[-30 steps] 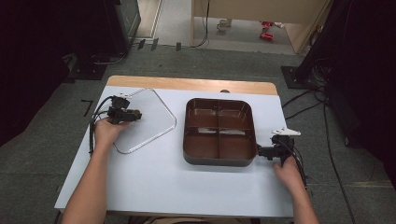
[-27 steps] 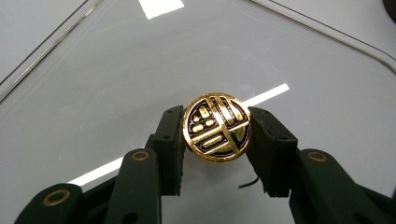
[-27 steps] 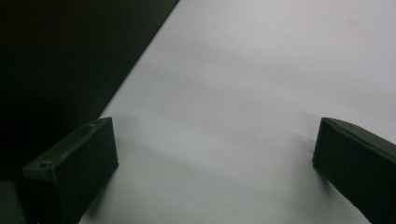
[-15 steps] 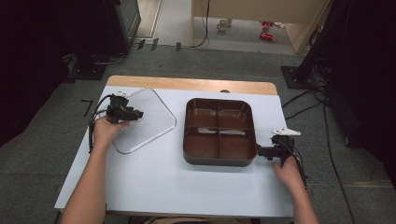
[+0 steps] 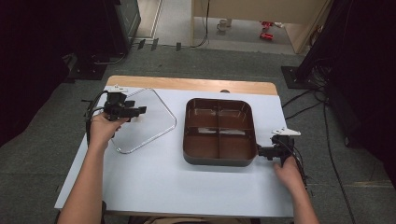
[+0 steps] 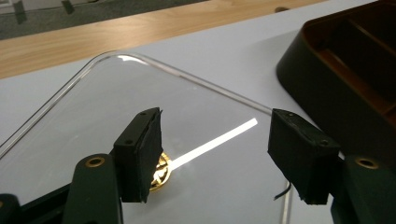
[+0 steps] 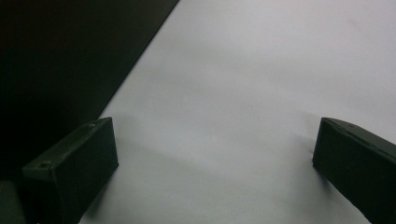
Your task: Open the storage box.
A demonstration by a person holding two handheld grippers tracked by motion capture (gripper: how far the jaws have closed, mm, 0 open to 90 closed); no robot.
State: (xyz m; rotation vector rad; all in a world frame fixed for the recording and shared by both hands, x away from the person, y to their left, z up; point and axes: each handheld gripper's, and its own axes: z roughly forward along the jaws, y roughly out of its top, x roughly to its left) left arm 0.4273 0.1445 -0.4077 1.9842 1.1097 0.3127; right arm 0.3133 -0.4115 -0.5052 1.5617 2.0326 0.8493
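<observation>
Pale grey-white laminate covers the counter (image 5: 154, 182), and the person's two forearms come in over its near edge. At the near right, the right hand-held gripper (image 5: 262, 151) lies low just beside the near right corner of the brown tray (image 5: 219, 161), pointing toward it. In the right gripper view its two black jaws stand wide apart with bare counter between them and nothing held, and the tray's dark wall (image 7: 70, 56) fills the upper left.

Farther back on the left, the left hand-held gripper (image 5: 137, 110) hangs above the clear lid (image 5: 154, 126), which lies flat on the counter to the left of the tray, apart from it. The jaws have just been opening; in the left gripper view they stand parted over the clear lid (image 6: 93, 107), gripping nothing, with only the lid's surface and a bright strip of reflected light showing in the gap. A small gold-coloured fitting (image 6: 160, 170) shows beside the left jaw.

The tray, divided into four compartments, sits right of centre. Beyond everything, a wooden strip (image 5: 196, 85) runs along the counter's far edge.
</observation>
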